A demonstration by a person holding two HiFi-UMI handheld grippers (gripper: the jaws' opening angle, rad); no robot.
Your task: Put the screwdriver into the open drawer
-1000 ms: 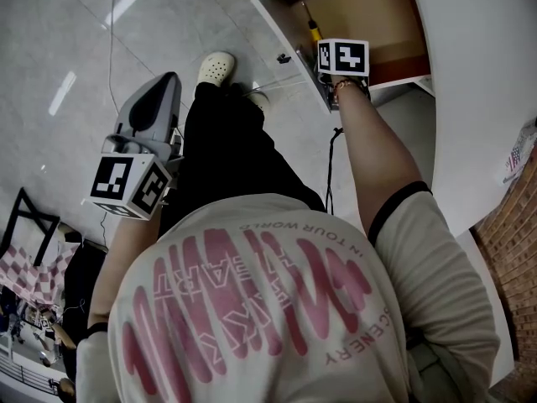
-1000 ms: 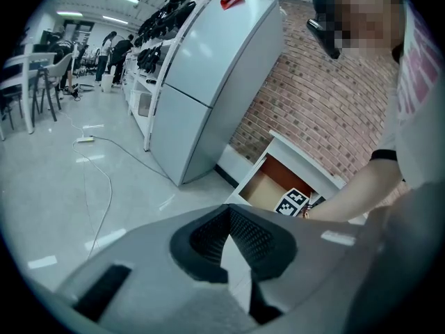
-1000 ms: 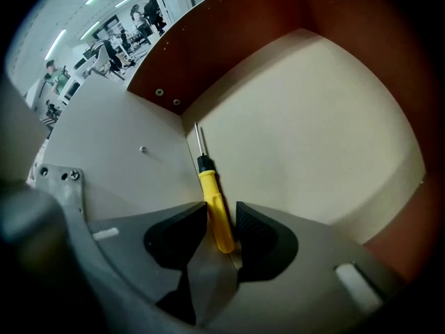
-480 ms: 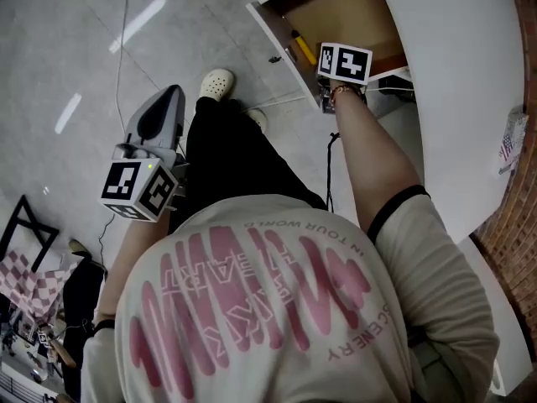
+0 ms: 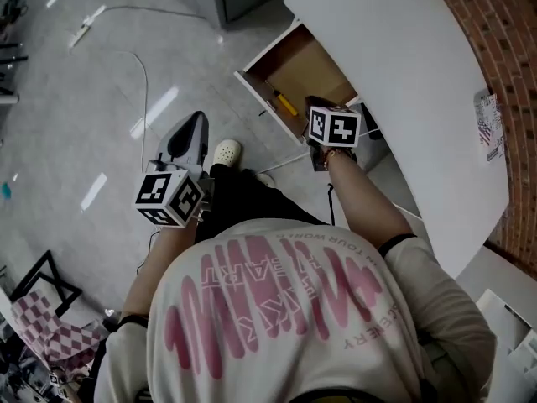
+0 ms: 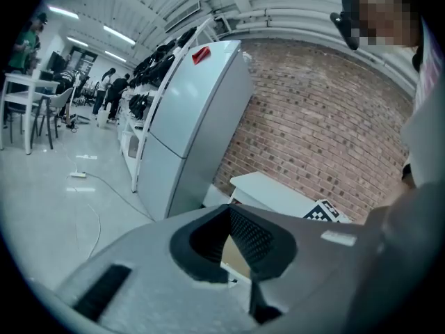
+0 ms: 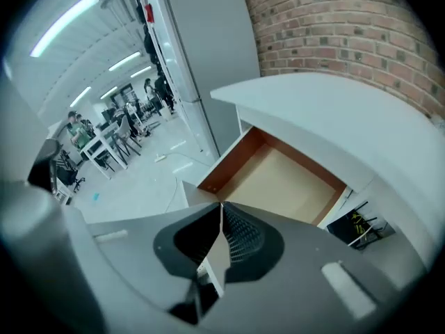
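Screwdriver [image 5: 283, 103]: slim, with a yellow handle and a thin shaft that is hard to make out; lying inside the open drawer near its front panel, touched by neither tool.
Drawer [image 5: 317, 67]: pulled out from under the desk; white front, reddish-brown side walls, pale wood-toned bottom.
Desk [image 5: 394, 65]: smooth, white, with a rounded top.
Right tool [image 7: 221, 204]: grey shell with ribbed dark pads; jaws just closed, tips together, nothing between them; held up beside the drawer.
Left tool [image 6: 229, 209]: same build, tips meeting, empty; over the floor, well apart from the drawer.
Floor [image 5: 75, 99]: glossy pale grey with streaks of lamp glare and 1 thin cable [image 5: 144, 74].
Room: red brick wall [image 5: 503, 49] behind the desk, with a tall pale grey refrigerator [image 6: 188, 124] nearby.
Hidden: drawer front covered by the tool's body in the right gripper view.
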